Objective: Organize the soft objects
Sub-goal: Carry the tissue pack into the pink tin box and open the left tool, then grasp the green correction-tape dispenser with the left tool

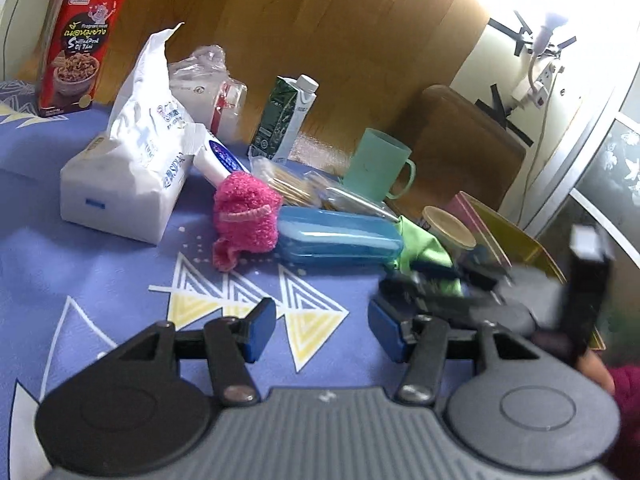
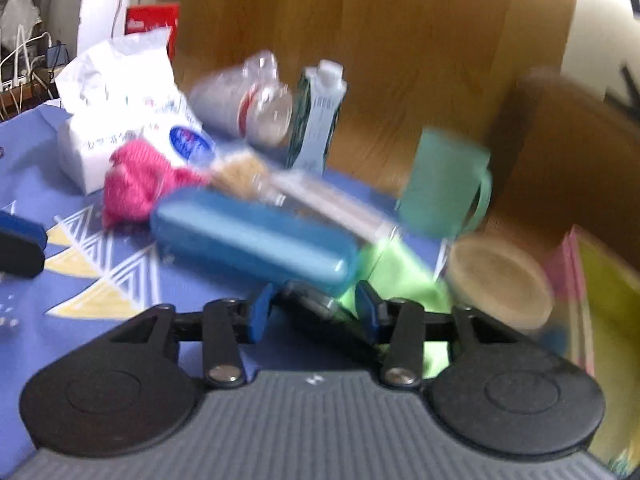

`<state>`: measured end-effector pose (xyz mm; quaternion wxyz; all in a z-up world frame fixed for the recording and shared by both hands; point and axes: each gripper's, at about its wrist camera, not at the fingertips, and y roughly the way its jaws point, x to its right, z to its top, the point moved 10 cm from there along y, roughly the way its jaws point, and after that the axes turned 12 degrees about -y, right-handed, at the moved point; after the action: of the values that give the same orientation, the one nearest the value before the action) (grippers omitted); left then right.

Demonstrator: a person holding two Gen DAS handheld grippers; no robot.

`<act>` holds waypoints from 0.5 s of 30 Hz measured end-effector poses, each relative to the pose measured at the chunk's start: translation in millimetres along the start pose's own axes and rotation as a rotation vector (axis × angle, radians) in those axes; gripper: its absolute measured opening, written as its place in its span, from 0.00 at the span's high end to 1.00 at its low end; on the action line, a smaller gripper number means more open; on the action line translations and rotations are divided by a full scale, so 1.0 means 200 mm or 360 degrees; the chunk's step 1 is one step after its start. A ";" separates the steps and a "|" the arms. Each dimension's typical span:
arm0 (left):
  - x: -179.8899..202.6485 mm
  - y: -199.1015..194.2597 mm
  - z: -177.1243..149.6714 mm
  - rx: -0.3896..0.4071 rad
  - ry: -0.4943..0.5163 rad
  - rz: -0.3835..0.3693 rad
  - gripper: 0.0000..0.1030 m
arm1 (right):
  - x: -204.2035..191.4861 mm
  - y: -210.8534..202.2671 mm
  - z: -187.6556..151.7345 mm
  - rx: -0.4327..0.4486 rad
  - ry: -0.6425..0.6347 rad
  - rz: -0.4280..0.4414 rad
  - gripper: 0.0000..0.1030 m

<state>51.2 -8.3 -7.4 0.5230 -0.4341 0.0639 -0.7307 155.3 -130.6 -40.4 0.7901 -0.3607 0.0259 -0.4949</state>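
Hovering low over the blue patterned cloth (image 1: 100, 280), the left gripper (image 1: 324, 328) has its blue-padded fingers (image 1: 262, 328) standing moderately apart with nothing between them, only the cloth's yellow and white triangles showing in the gap.

In the right wrist view, the right gripper (image 2: 314, 314) sits at six o'clock with a dark, blurred thing (image 2: 316, 308) between its partly opened fingers. Motion blur keeps me from telling what the thing is or whether the pads press on it.

Just past that gripper, at about one o'clock from it, lies the crumpled green cloth (image 2: 396, 272), touching the right end of the blue case (image 2: 252, 236). At two o'clock stands a round tin with a tan lid (image 2: 500, 280), and beyond it, at three o'clock, lean pink and yellow boards (image 2: 600, 300).

From the left wrist view, the blue case lies across the middle at twelve o'clock from the left gripper. The pink fuzzy sock (image 1: 246, 216) rests against its left end, at eleven o'clock. Behind the case, a clear bag of thin pale sticks (image 1: 296, 188) lies flat.

Further out at ten o'clock sits the white tissue pack (image 1: 124, 184), its wrapper torn open at the top, with a white and blue tube (image 1: 222, 158) leaning on its right side. At one o'clock the teal mug (image 1: 376, 164) stands upright.

Behind these, a crushed clear bottle (image 1: 200, 76) and a green and white carton (image 1: 284, 116) stand near the cloth's far edge. Farthest off, at ten o'clock, the red box (image 1: 76, 44) stands upright before the wooden panel (image 1: 320, 20).
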 end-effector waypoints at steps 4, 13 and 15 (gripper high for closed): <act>0.06 0.04 -0.06 -0.0095 0.0018 -0.0056 0.49 | -0.24 -0.31 -0.15 0.0088 0.0161 0.0247 0.53; 0.22 0.11 -0.27 -0.0335 0.0083 -0.0129 0.47 | -0.27 -0.64 -0.34 0.0222 0.0381 0.0197 0.16; 0.25 0.12 -0.31 -0.0378 0.0101 -0.0132 0.47 | -0.29 -0.62 -0.37 0.0177 0.0425 0.0237 0.16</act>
<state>21.1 -81.8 -30.1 0.4350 -0.4719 0.1483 -0.7524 2.1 -155.0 -40.4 0.8328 -0.2445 0.1300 -0.4793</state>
